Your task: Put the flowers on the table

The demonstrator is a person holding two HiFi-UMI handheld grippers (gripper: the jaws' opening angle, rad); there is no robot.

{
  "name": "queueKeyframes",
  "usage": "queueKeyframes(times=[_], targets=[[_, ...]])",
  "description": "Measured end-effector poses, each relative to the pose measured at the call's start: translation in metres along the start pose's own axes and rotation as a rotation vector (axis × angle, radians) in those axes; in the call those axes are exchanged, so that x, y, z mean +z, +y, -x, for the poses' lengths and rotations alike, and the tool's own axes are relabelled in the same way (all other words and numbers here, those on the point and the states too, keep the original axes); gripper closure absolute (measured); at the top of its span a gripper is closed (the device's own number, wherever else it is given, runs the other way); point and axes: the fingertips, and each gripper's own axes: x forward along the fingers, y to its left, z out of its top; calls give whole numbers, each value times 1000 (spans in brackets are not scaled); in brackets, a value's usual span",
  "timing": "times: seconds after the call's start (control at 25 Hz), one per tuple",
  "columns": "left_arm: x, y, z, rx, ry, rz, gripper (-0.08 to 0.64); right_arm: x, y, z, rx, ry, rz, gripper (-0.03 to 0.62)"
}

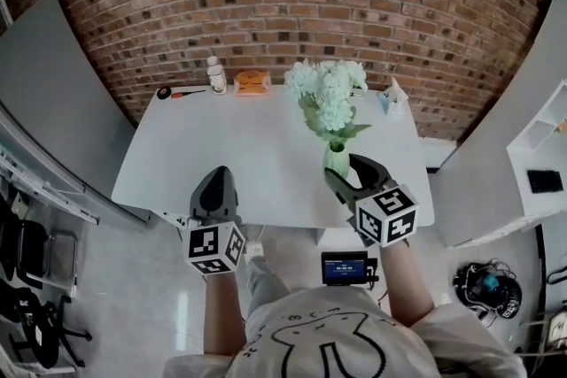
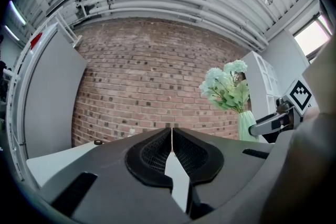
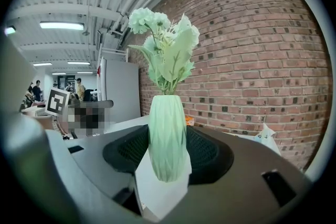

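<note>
Pale-green vase [image 3: 167,139] is sitting between the right gripper's [image 3: 167,157] jaws. The pads are pressing both sides of its lower body, so that gripper is clamping the vase. The left gripper [image 2: 171,131] is idling: its jaws are meeting tip to tip with nothing between them, and it's hanging off the near-left edge of the table [image 1: 221,146].

In the head view the vase is standing upright over the near-right part of the tabletop, with the flowers [image 1: 328,93] rising above it. I can't tell whether the base is touching the surface or floating just above it.

My read is that we're looking at the set-down. To do it well:
- Keep the vase vertical, because the bouquet is making it top-heavy.
- Lower straight down until the base is bearing flat, and only then part the jaws.
- Open slowly and back out level, since dragging a pad along the ribs is likely to tip it.
- Aim further in from the near edge for more margin.

Materials and shapes:
- Vase: it's looking smooth and hard, possibly glazed or plastic. It has vertical ribs, a narrow neck and a taper toward a small foot, so I'm expecting it to slip and wobble easily.
- Flowers: whitish-green rounded clusters with broad soft leaves.
- Pads: black, mesh-textured and concave.
- Table: white, smooth and matte.
</note>
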Motion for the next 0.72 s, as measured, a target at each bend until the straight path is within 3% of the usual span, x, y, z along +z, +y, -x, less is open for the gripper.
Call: queueKeyframes(times=[0.72], targets=[[-16, 63, -81, -56, 20, 25, 540, 6, -25, -98, -65, 26, -39, 365]])
